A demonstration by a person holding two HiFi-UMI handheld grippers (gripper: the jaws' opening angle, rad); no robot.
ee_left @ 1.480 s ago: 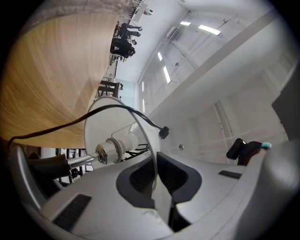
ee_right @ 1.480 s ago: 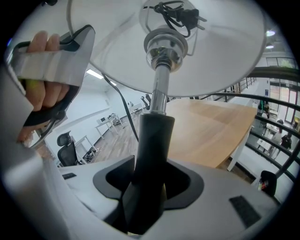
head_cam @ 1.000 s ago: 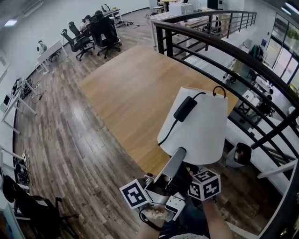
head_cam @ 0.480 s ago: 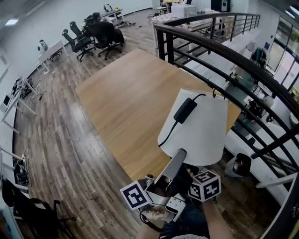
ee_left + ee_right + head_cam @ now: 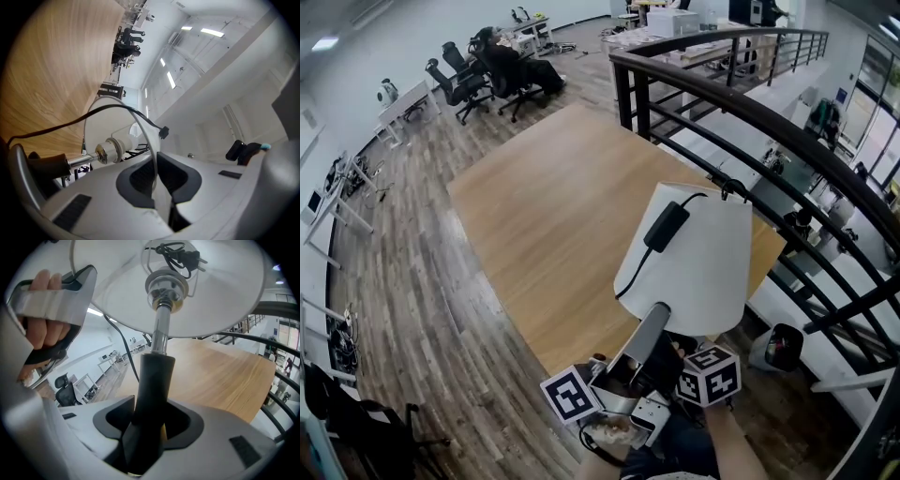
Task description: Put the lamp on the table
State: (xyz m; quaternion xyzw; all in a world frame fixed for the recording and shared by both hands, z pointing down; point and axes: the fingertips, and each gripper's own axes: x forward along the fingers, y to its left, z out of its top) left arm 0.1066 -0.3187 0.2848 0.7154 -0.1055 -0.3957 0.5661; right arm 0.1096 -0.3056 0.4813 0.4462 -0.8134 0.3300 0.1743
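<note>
The lamp has a white shade, a black cord with an inline switch draped over it, and a dark stem under a chrome socket. It hangs tilted in the air over the near edge of the light wooden table. My left gripper is shut on the thin lower rim of the shade. My right gripper is shut on the stem just below the shade. In the head view both grippers sit low under the shade, the left reaching up to the rim.
A black metal railing runs along the table's far and right sides, with a drop to a lower floor behind it. Office chairs and desks stand at the back left. A dark bin sits right of the lamp. Plank floor lies to the left.
The view has shifted forward: the table and railing have slid down and left under the lamp. Both grips on the lamp are unchanged.
</note>
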